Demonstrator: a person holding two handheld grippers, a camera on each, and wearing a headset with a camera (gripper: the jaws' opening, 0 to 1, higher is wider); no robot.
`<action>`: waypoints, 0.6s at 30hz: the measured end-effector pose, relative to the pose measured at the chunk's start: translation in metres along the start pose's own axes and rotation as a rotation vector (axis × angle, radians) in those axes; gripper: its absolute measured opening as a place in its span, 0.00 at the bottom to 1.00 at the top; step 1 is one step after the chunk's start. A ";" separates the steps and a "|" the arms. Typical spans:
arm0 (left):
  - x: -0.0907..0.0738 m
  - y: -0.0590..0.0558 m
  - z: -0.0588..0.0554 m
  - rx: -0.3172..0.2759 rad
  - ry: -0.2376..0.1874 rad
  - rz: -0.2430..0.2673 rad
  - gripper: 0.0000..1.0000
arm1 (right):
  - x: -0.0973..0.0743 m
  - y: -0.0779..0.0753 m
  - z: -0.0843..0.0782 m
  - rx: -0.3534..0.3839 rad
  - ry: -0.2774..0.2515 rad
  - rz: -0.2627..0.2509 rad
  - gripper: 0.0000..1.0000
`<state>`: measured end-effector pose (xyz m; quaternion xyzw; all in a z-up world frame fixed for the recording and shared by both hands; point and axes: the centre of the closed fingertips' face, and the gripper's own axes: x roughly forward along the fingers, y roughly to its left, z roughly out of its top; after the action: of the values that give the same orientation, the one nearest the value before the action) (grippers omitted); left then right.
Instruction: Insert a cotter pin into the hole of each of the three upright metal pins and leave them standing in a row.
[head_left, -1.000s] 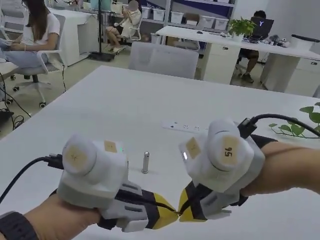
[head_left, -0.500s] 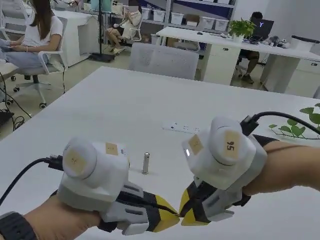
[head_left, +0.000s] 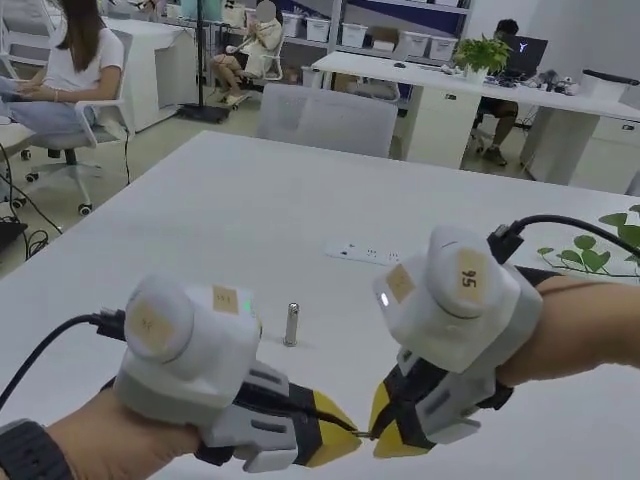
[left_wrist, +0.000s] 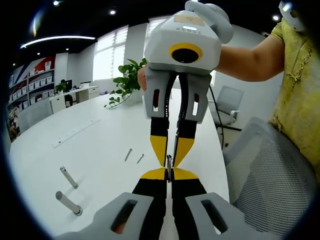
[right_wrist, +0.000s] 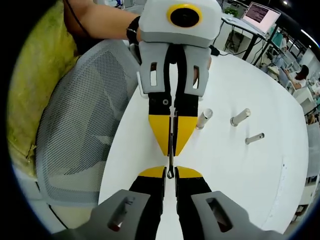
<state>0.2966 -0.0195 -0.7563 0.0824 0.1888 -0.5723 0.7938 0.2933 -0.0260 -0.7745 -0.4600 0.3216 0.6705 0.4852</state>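
Your left hand-held gripper (left_wrist: 170, 173), right hand-held gripper (right_wrist: 170, 171) both pinch one cotter (right_wrist: 171, 161) | pins (right_wrist: 204, 119) look unfitted | all three left

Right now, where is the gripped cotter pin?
In the right gripper view, the cotter pin spans from left gripper to right gripper, left of the three metal pins.

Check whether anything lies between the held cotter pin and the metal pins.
Nothing visible does. The left tongs and right tongs hold the cotter pin tip to tip. In the right gripper view, bare table lies between it and the nearest metal pin, with the other two beyond.
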 end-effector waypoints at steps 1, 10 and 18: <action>0.000 0.000 0.000 0.004 0.001 0.000 0.00 | 0.000 0.000 0.000 -0.001 0.002 0.001 0.08; -0.001 -0.002 0.001 0.057 0.001 -0.003 0.00 | 0.000 0.002 0.000 0.004 0.006 0.017 0.07; -0.001 -0.001 -0.001 0.106 0.011 0.007 0.00 | -0.001 0.000 0.000 -0.005 0.015 0.006 0.05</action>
<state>0.2953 -0.0189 -0.7564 0.1280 0.1621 -0.5782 0.7893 0.2932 -0.0268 -0.7738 -0.4654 0.3250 0.6692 0.4796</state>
